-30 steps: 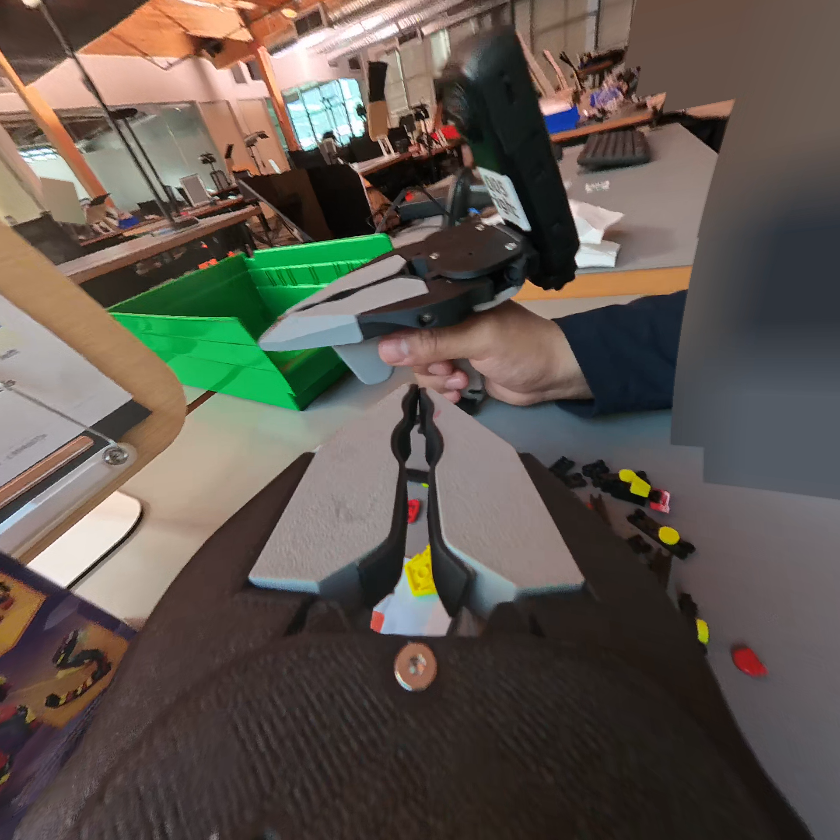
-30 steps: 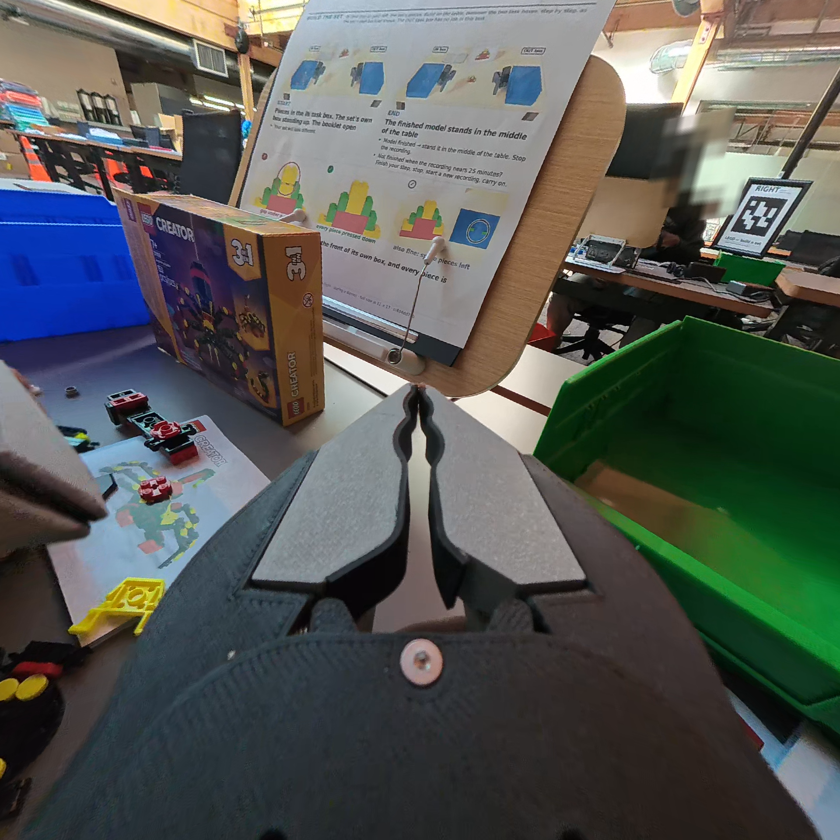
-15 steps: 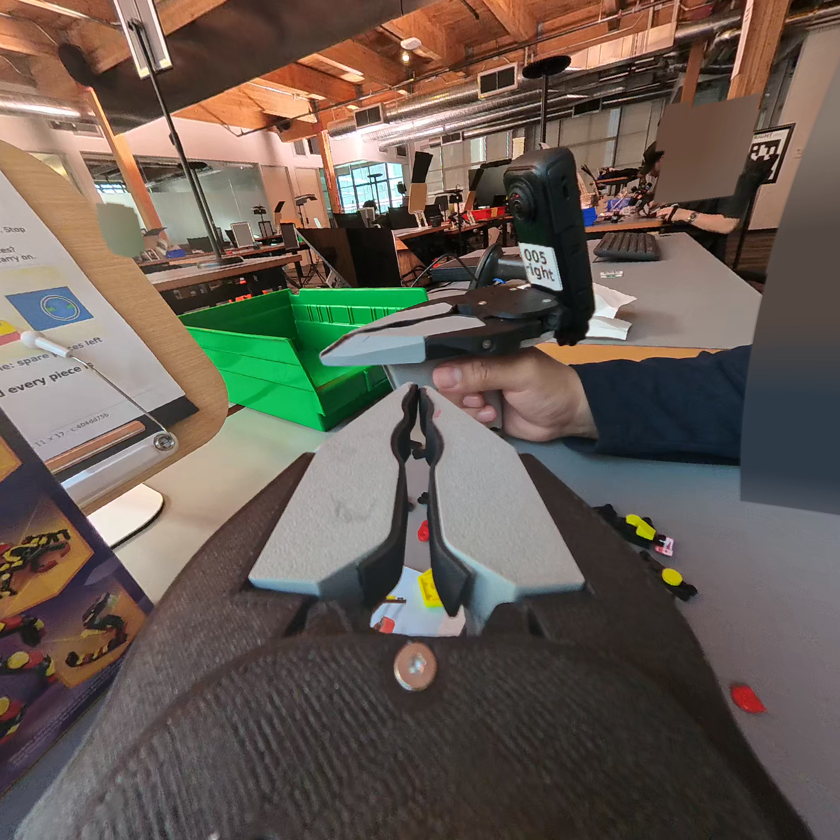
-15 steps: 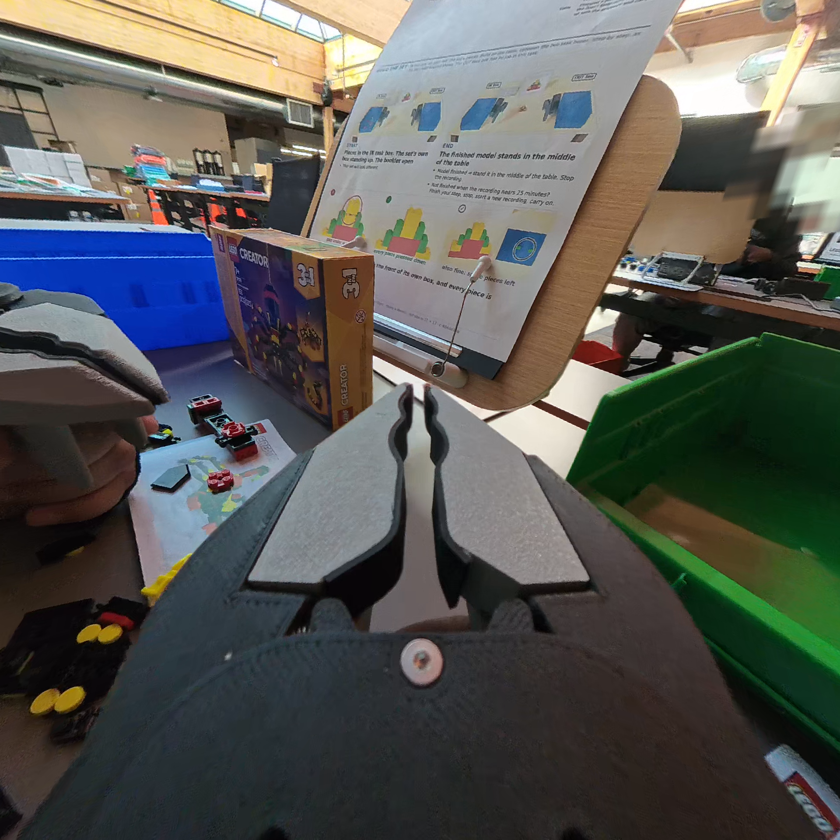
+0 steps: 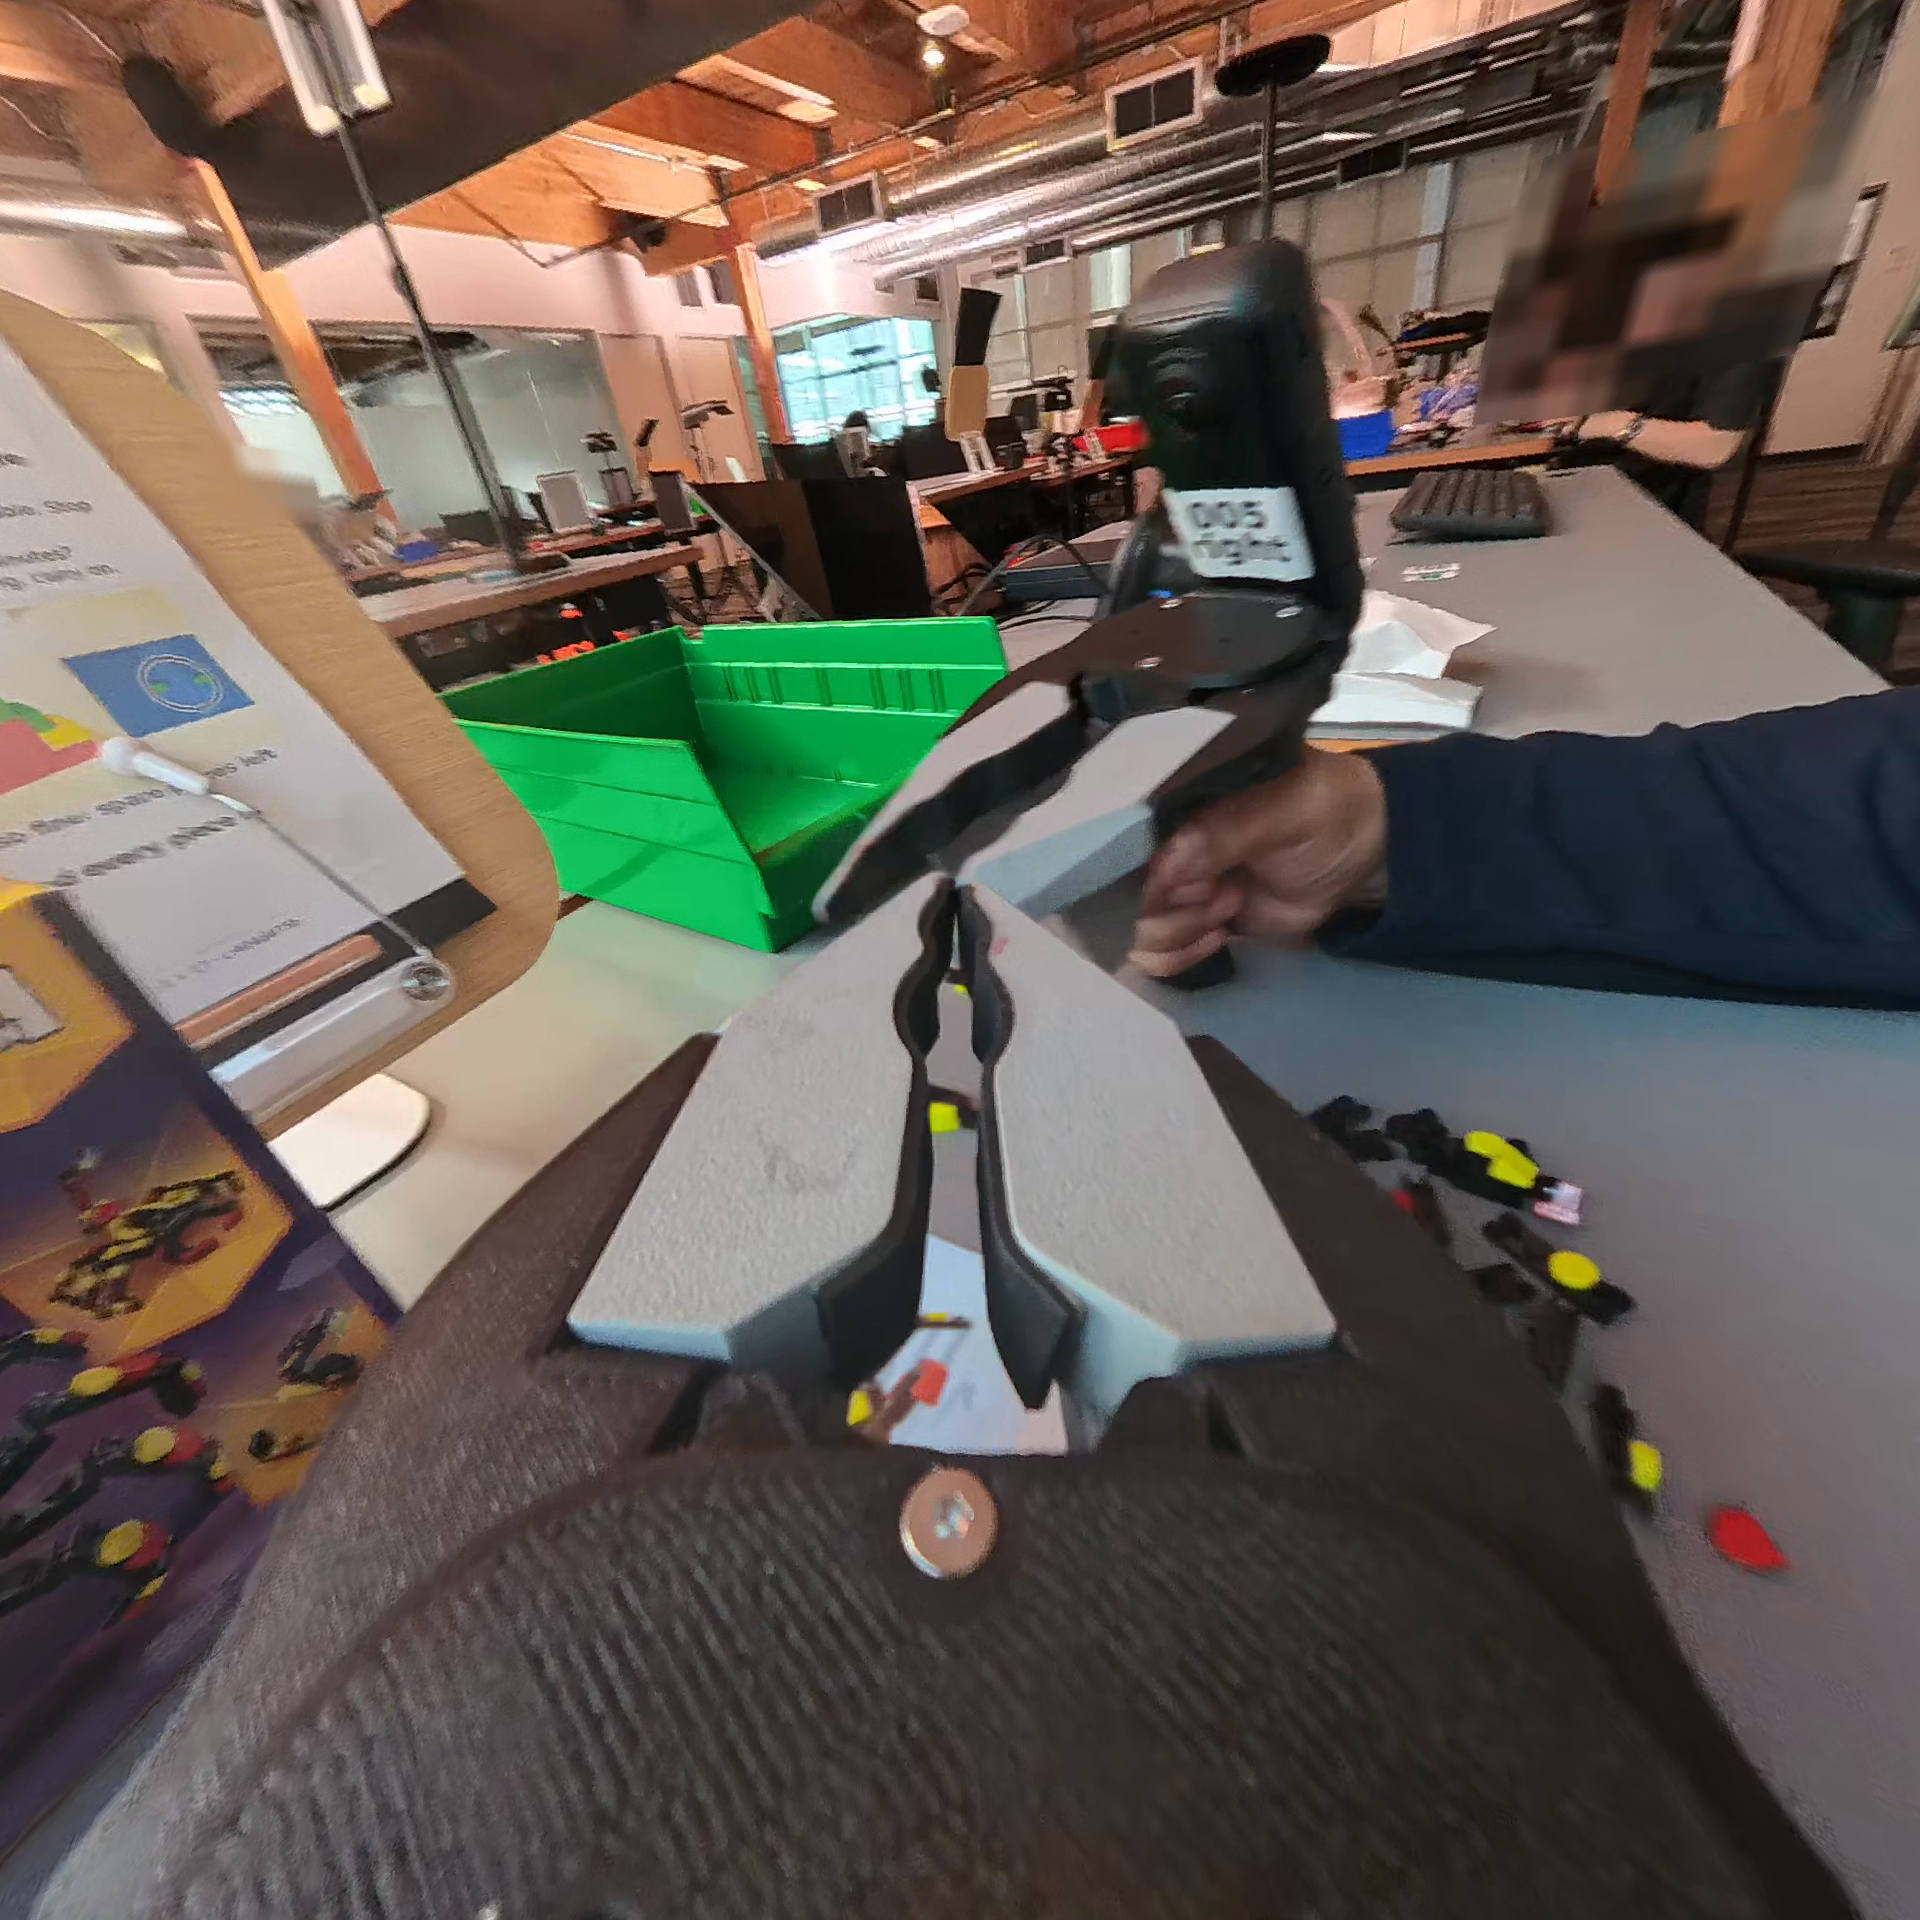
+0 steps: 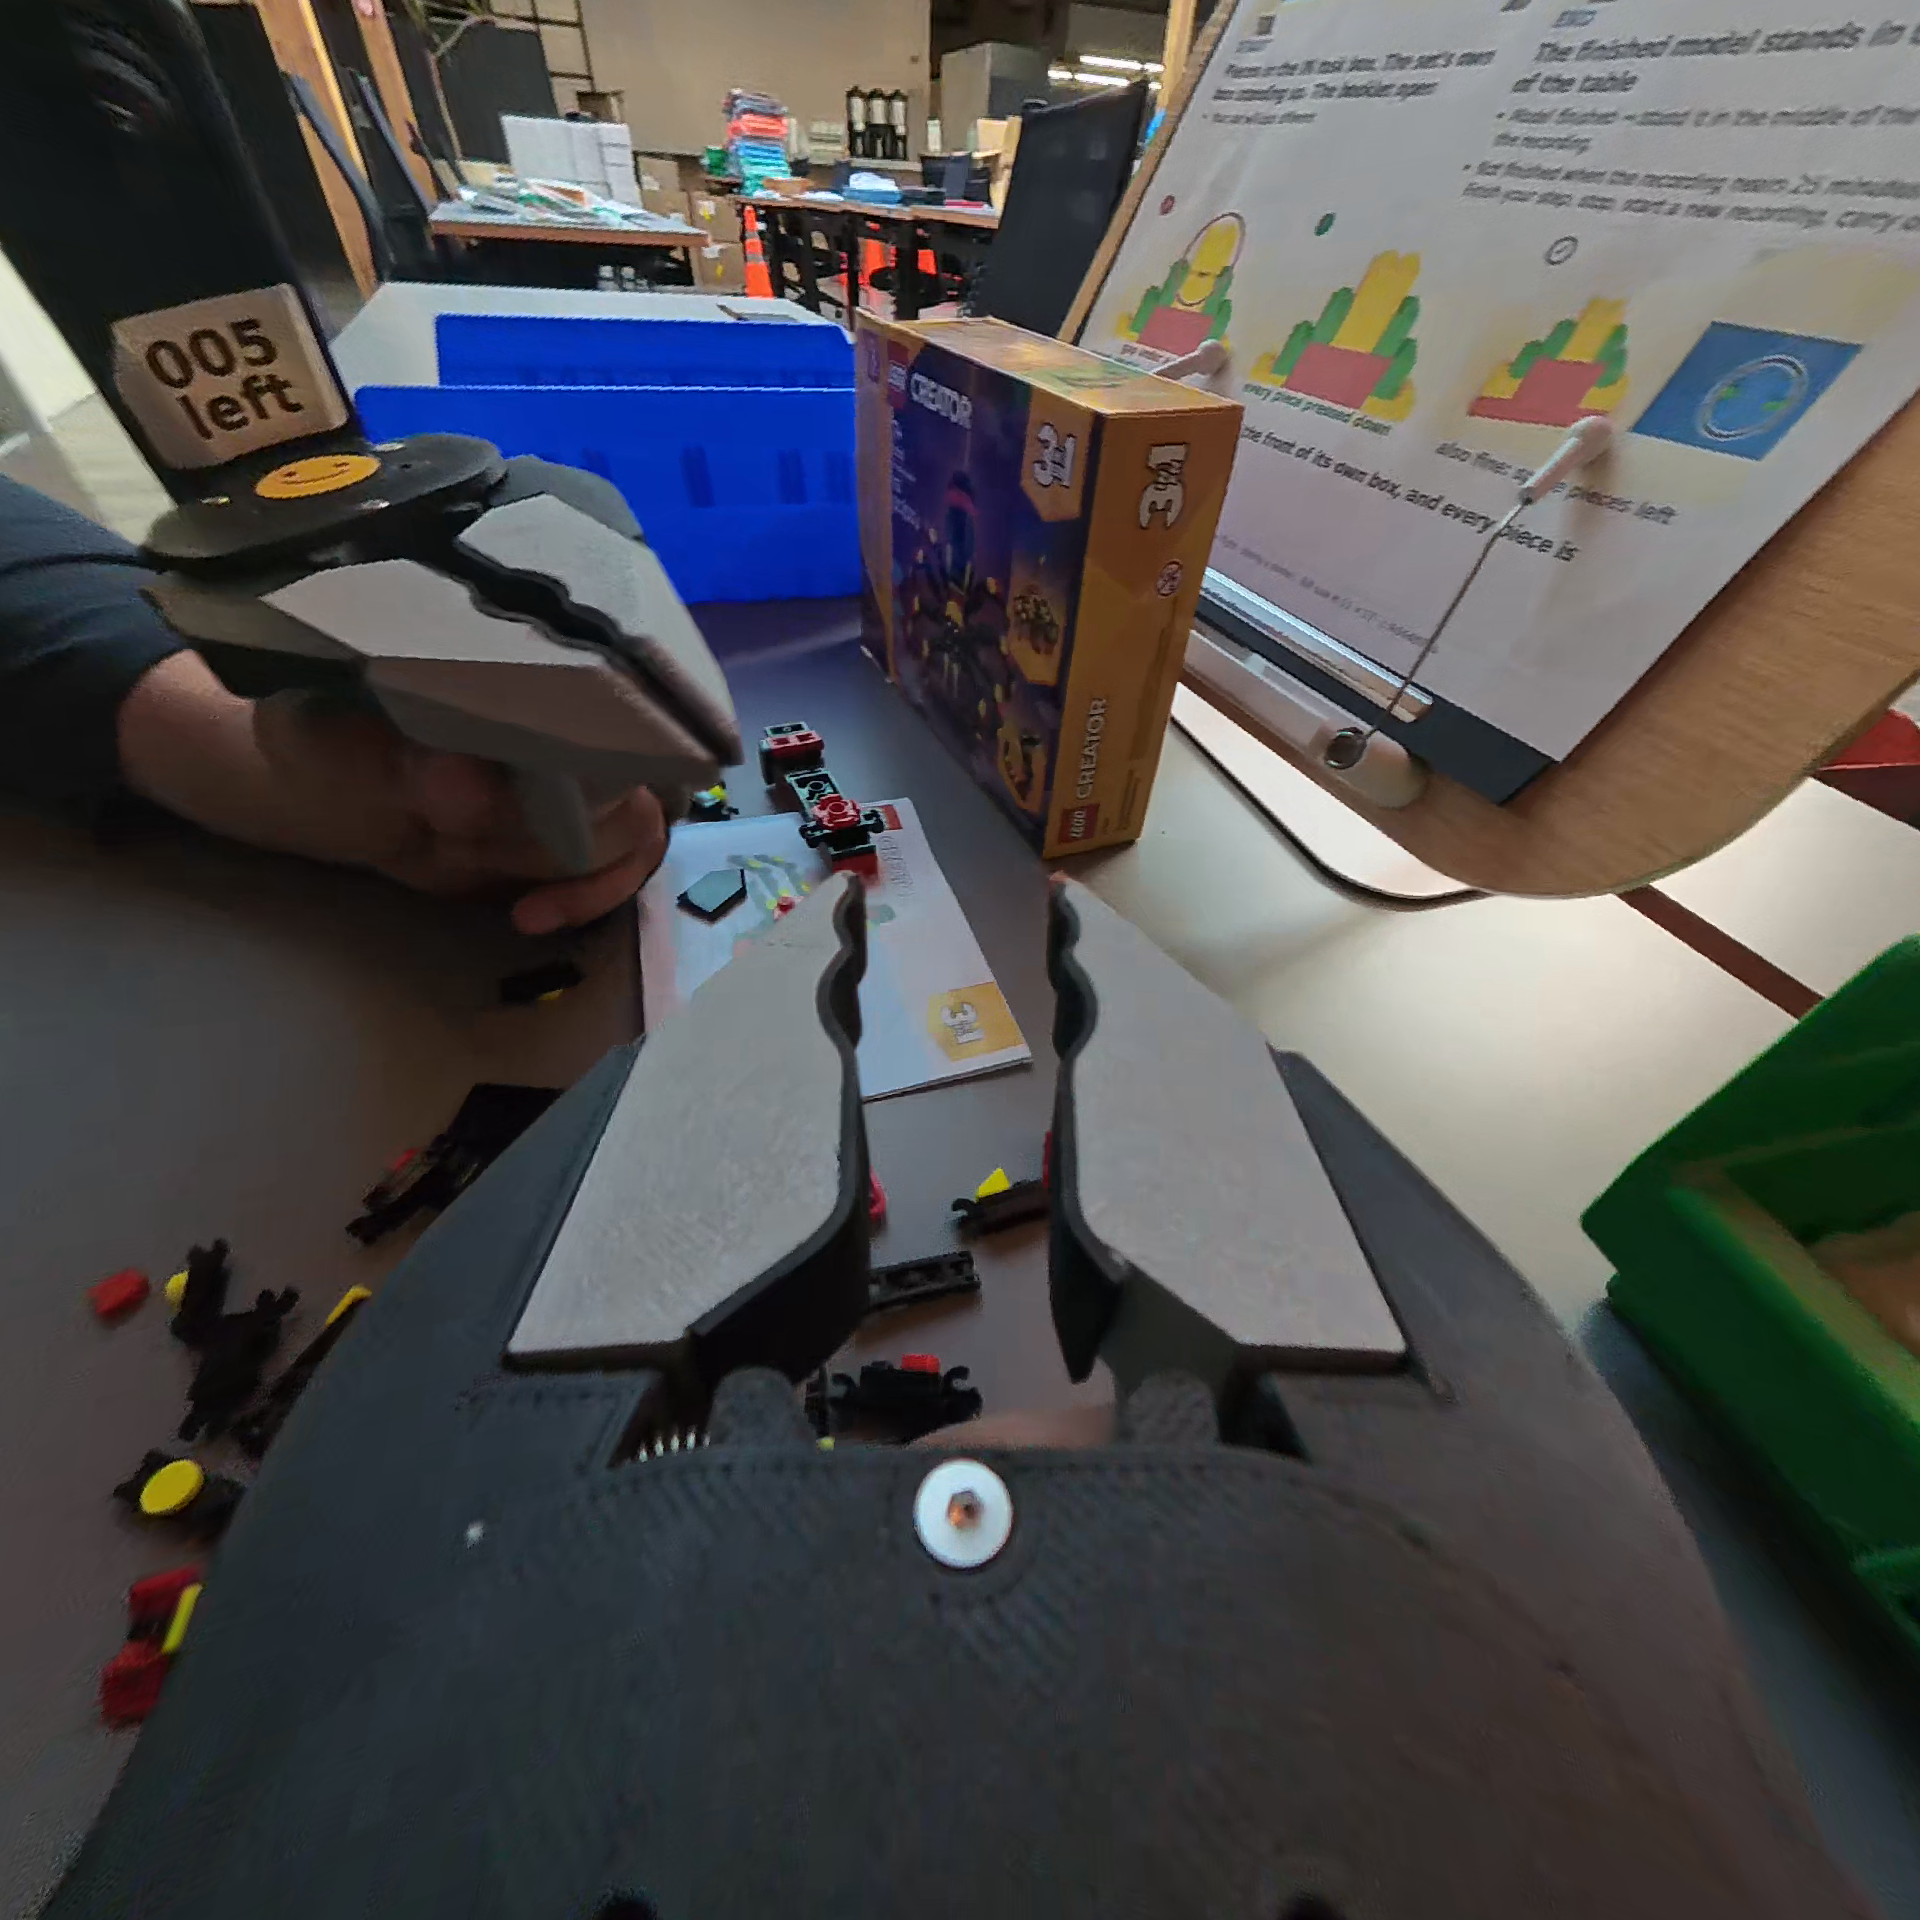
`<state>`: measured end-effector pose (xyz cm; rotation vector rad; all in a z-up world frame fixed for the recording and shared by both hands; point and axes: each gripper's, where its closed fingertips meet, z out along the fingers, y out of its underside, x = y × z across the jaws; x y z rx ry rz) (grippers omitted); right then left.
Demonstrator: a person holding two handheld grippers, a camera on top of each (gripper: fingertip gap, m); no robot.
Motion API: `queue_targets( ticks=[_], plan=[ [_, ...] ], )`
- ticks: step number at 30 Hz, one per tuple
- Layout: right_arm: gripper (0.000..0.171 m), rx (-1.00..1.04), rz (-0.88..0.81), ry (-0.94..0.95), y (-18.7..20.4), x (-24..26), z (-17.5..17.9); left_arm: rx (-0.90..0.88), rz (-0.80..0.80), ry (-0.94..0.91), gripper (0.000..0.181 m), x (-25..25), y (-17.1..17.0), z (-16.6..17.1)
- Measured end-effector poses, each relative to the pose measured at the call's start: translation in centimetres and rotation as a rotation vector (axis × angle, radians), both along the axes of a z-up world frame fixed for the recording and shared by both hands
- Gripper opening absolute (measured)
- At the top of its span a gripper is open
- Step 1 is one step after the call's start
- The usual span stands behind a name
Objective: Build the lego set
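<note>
Dark tabletop (image 6: 312, 1091): loose bricks (image 6: 223, 1340) lay scattered beside the booklet (image 6: 914, 997). Your right tool (image 6: 951, 904) gaped, empty; left tool (image 5: 956, 904) closed, empty. Bricks looked light, rigid; pinch their flat sides.

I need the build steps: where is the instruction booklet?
In the right wrist view, the booklet lies flat on the table, left of centre, before the set's box.

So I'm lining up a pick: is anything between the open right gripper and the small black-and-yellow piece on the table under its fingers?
Nothing visible: the right gripper is open over the black-and-yellow piece, with only bare table around it.
</note>
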<state>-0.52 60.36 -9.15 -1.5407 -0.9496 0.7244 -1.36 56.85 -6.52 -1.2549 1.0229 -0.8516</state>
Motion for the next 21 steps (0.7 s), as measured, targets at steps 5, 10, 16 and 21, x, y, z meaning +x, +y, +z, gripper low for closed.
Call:
queue_targets(
  ticks=[5,10,16,21],
  plan=[
    [0.032,-0.032,0.162,-0.059,-3.2,-0.4,-0.1,-0.056,0.073,-0.044,0.0,-1.4,2.1,0.3],
    [0.03,-0.199,0.367,-0.223,-7.1,-1.4,-3.5,-0.023,0.074,-0.027,0.0,-1.2,1.8,0.2],
    [0.03,-0.159,0.413,-0.445,-8.9,-2.5,-6.4,-0.006,0.064,-0.01,0.0,-0.9,1.5,0.1],
    [0.029,-0.163,0.43,-0.544,-9.4,-2.7,-8.3,-0.007,0.059,-0.007,0.0,-0.9,1.5,0.1]
  ],
)
